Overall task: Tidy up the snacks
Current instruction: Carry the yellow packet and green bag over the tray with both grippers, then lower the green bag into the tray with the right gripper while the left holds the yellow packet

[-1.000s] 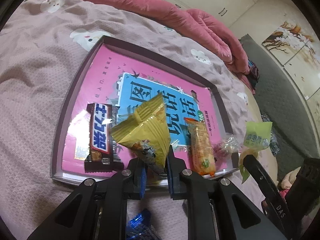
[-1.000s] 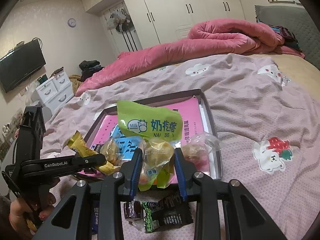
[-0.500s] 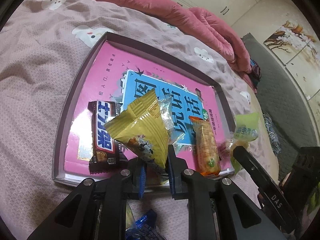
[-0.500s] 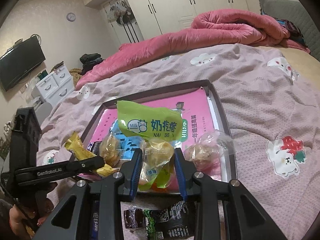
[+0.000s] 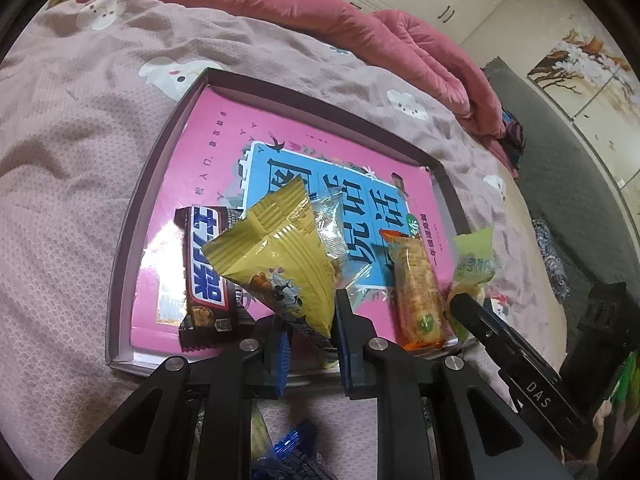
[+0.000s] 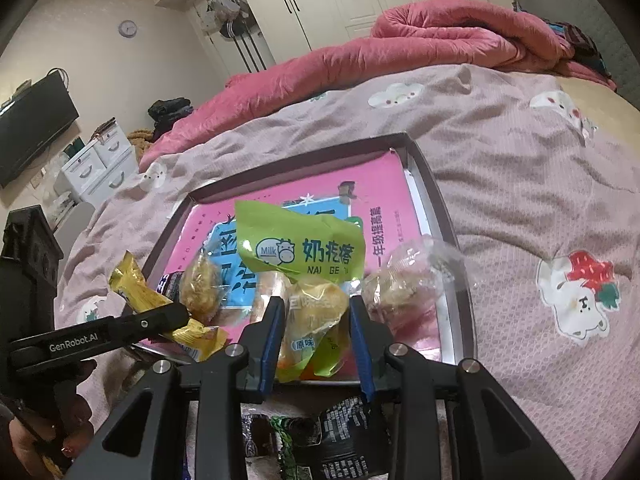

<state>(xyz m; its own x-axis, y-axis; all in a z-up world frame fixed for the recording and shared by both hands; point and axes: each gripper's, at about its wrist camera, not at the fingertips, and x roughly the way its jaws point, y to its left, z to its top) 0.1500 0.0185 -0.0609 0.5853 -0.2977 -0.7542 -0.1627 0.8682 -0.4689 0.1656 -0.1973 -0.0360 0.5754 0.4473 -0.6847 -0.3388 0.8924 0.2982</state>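
Left gripper (image 5: 310, 332) clamps a yellow snack packet (image 5: 276, 256) above the pink tray (image 5: 132, 232); right gripper (image 6: 316, 340) pinches a green "Milk NAI GE" bag (image 6: 300, 252) at the tray's near edge.

blue wrapper (image 5: 294, 458) cut off below, dark packets (image 6: 340, 436) half hidden

My green snack bag (image 6: 300, 250) reads "Milk" and "NAI GE"; my left gripper (image 6: 76, 342) says "GenRobot.AI" (the right gripper (image 5: 538, 394), "DAS").
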